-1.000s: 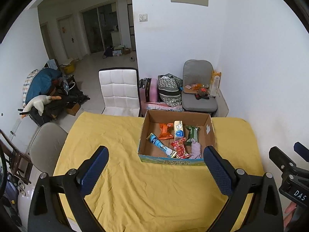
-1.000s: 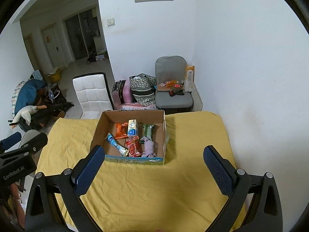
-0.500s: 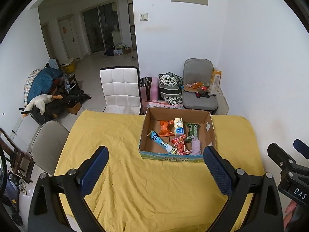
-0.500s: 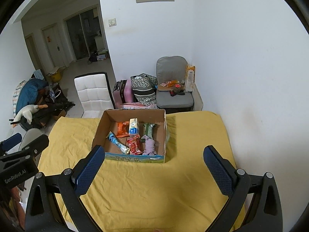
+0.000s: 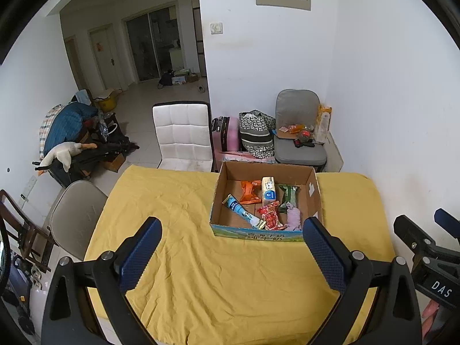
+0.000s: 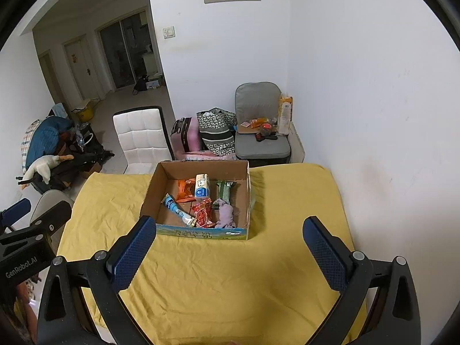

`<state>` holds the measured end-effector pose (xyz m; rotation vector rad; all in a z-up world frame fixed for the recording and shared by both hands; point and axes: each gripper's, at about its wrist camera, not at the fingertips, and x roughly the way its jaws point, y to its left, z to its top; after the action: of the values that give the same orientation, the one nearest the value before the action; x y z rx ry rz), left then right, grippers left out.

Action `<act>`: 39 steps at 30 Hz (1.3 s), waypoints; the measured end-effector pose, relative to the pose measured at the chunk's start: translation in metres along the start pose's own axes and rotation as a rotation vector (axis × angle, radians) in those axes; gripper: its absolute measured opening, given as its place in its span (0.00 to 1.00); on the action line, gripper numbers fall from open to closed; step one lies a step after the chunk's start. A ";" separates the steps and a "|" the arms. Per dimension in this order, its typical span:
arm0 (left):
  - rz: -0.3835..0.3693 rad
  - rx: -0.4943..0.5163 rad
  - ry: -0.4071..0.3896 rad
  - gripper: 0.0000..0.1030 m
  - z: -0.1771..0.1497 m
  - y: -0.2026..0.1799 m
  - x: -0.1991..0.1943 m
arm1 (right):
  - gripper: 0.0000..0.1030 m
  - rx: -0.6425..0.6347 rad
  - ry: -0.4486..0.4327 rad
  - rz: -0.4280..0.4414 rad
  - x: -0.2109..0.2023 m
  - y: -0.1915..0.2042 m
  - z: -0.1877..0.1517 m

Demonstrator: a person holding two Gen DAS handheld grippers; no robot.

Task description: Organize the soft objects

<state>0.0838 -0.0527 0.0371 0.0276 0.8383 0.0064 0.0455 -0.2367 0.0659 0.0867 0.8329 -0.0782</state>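
My table under its yellow cloth (image 5: 201,258) carries an open cardboard box (image 6: 244,189) at its far middle. My left gripper (image 5: 230,251), marked "GenRobot.AI", and right gripper (image 6: 228,248), marked "DAS", hover level before it, fingers wide apart, empty. Inside lie a lilac soft toy (image 6: 225,214), snack packets and a blue tube (image 5: 243,212).

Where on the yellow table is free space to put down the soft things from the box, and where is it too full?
Free: the yellow cloth left of the cardboard box, the wide stretch between box and both open grippers, left gripper and right gripper, and a narrower strip between box and wall. Crowded: inside the box, where packets and the purple soft thing lie close together.
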 end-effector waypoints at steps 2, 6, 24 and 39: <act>0.001 0.000 -0.005 0.98 -0.001 0.001 -0.003 | 1.00 -0.005 0.001 -0.001 -0.001 0.001 0.000; -0.001 0.003 -0.002 0.98 -0.002 0.000 -0.004 | 1.00 -0.006 -0.004 -0.007 -0.002 0.001 -0.002; -0.006 0.001 0.010 1.00 -0.004 0.003 -0.006 | 1.00 -0.001 -0.010 -0.015 -0.005 -0.002 -0.004; 0.003 -0.012 -0.010 1.00 -0.008 0.011 -0.015 | 1.00 0.003 -0.014 -0.013 -0.012 -0.005 -0.005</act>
<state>0.0683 -0.0423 0.0433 0.0176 0.8285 0.0139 0.0328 -0.2412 0.0715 0.0831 0.8197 -0.0926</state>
